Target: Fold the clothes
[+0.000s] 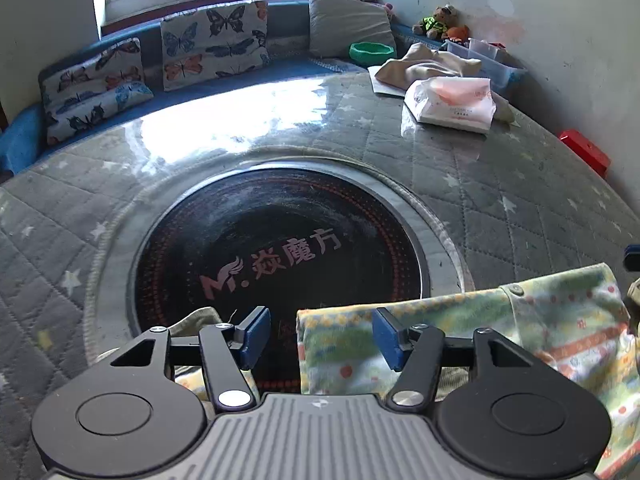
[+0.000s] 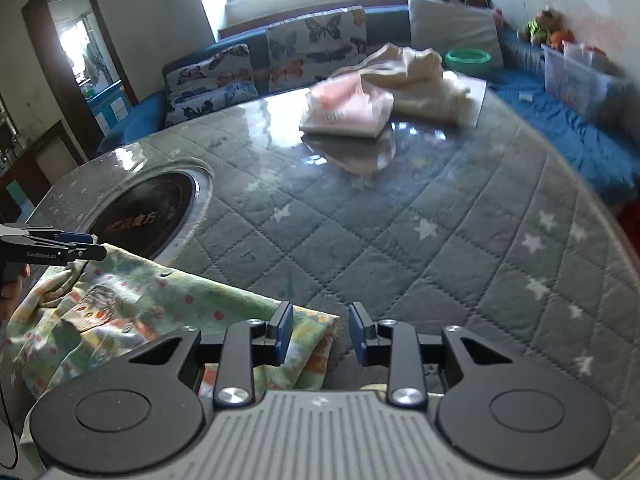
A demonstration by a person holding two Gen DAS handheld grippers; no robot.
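Quilted grey fabric with white stars covers the table (image 2: 400,248) under a glossy clear sheet, and the printed garment (image 2: 132,308), pale green and yellow with red dots, lies crumpled at its near edge, about seven o'clock from the middle of the table. The left gripper (image 1: 321,338) hangs released above the cloth's left end, jaws spread wide, with the fabric's edge running up between them and nothing pinched. The right gripper (image 2: 320,336) is likewise unclenched, blue pads parted over the garment's right corner, which lies between them. A round black cooktop (image 1: 280,256) with red lettering is sunk into the table just beyond the garment. Off at one o'clock sit a white tissue pack (image 1: 454,102) and a cream cloth heap (image 1: 426,65), well apart from the garment.
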